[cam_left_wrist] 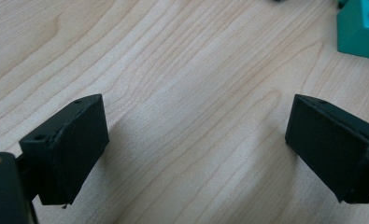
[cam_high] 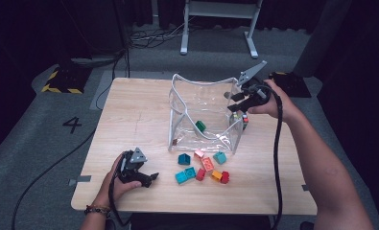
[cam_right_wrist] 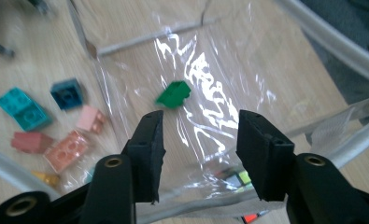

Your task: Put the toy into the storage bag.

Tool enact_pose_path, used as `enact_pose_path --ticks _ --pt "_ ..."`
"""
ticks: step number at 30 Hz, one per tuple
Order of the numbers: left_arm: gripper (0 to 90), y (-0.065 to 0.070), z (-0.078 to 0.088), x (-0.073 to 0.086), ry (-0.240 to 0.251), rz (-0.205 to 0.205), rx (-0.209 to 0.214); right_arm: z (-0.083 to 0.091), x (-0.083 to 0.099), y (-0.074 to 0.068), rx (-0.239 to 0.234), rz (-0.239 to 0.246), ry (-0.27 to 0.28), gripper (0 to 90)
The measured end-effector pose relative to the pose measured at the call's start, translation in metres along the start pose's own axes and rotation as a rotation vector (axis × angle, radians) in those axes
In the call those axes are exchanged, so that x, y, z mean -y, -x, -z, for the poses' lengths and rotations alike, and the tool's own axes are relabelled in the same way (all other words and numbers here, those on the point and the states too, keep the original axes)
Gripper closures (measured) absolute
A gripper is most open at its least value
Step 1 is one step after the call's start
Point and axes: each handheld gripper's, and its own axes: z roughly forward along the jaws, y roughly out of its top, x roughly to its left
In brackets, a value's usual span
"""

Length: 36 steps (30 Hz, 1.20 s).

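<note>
A clear plastic bag (cam_high: 201, 93) with white trim stands open on the middle of the table. One green brick (cam_high: 200, 126) lies inside it, which the right gripper view shows as the green brick (cam_right_wrist: 173, 94) beyond the jaws. My right gripper (cam_high: 237, 103) hovers at the bag's upper right rim; the right gripper (cam_right_wrist: 200, 123) is open with nothing between its jaws. Several loose bricks (cam_high: 204, 166) lie in front of the bag. At the front left, my left gripper (cam_high: 148, 179) rests low over bare wood; the left gripper (cam_left_wrist: 196, 116) is open and empty, with a teal brick (cam_left_wrist: 362, 28) beyond it.
The wooden table (cam_high: 134, 115) has bare room at left and behind the bag. A small multicoloured brick cluster (cam_high: 244, 119) sits against the bag's right side. Beyond the table, a white stand (cam_high: 218, 26) rests on grey carpet, and cables trail from both grippers.
</note>
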Motion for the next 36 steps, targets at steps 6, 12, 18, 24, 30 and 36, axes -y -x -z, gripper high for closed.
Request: enact_pose_path --ticks 6,12,18,24,30,36 --pt "6.2 0.000 0.000 0.000 -0.001 -0.002 0.000 0.026 0.017 -0.016 -0.004 -0.018 0.210 51.3" --pt "6.2 0.000 0.000 0.000 -0.001 -0.002 0.001 0.045 0.043 -0.039 0.009 -0.024 0.369 50.2" --pt "6.2 0.000 0.000 0.000 0.000 -0.001 0.000 0.049 0.080 -0.068 -0.010 -0.020 0.469 49.3" --pt "6.2 0.000 0.000 0.000 0.001 0.000 0.000 0.036 0.108 -0.090 -0.040 -0.027 0.488 49.3" --pt "6.2 0.000 0.000 0.000 0.001 0.000 0.000 0.003 0.136 -0.109 -0.095 -0.041 0.442 49.3" --pt "6.2 0.000 0.000 0.000 0.001 0.000 0.000 -0.038 0.159 -0.121 -0.167 -0.069 0.394 47.9"
